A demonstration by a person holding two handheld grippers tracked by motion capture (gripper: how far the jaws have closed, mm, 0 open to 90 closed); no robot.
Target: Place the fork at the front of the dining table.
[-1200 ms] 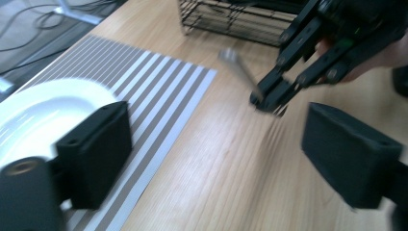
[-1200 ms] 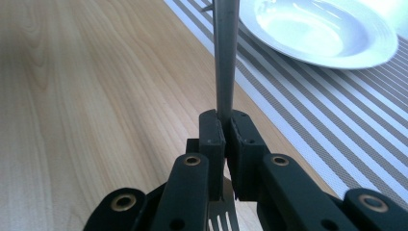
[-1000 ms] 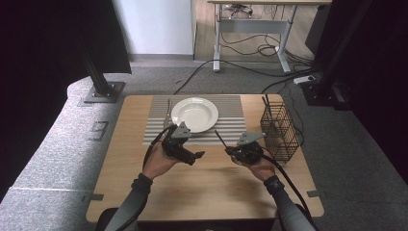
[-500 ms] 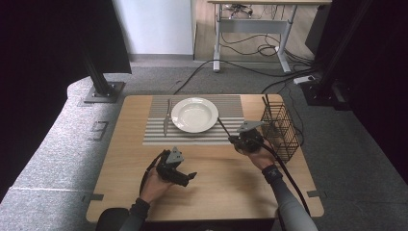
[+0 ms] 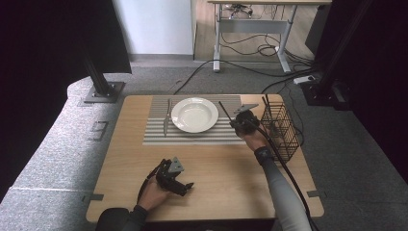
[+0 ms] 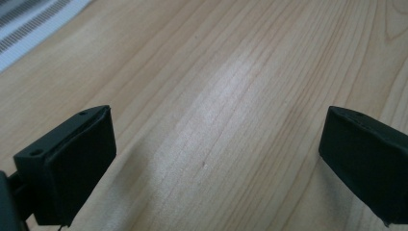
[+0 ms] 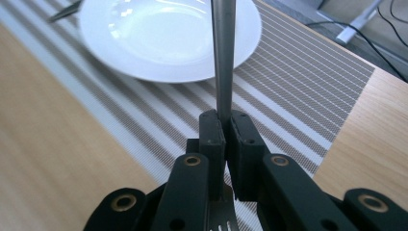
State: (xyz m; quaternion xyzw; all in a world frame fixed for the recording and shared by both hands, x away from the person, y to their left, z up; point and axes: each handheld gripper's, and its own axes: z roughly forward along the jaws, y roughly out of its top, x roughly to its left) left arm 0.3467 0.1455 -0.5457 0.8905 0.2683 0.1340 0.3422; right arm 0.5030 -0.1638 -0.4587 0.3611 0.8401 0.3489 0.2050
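The wooden worktop [image 5: 216,168] carries a striped placemat [image 5: 159,137] on its far half, with a white plate [image 5: 195,114] in the mat's middle, a knife [image 5: 166,120] lying just left of the plate, and a black wire basket [image 5: 280,126] standing at the far right edge. The left gripper [image 5: 185,185] sits low over bare wood near the front left, its jaws wide apart with nothing between them. The right gripper [image 5: 234,121], just right of the plate and beside the basket, has its jaws clamped on a fork [image 7: 223,53] by the handle, which points out over the plate's rim, tines toward the hand.
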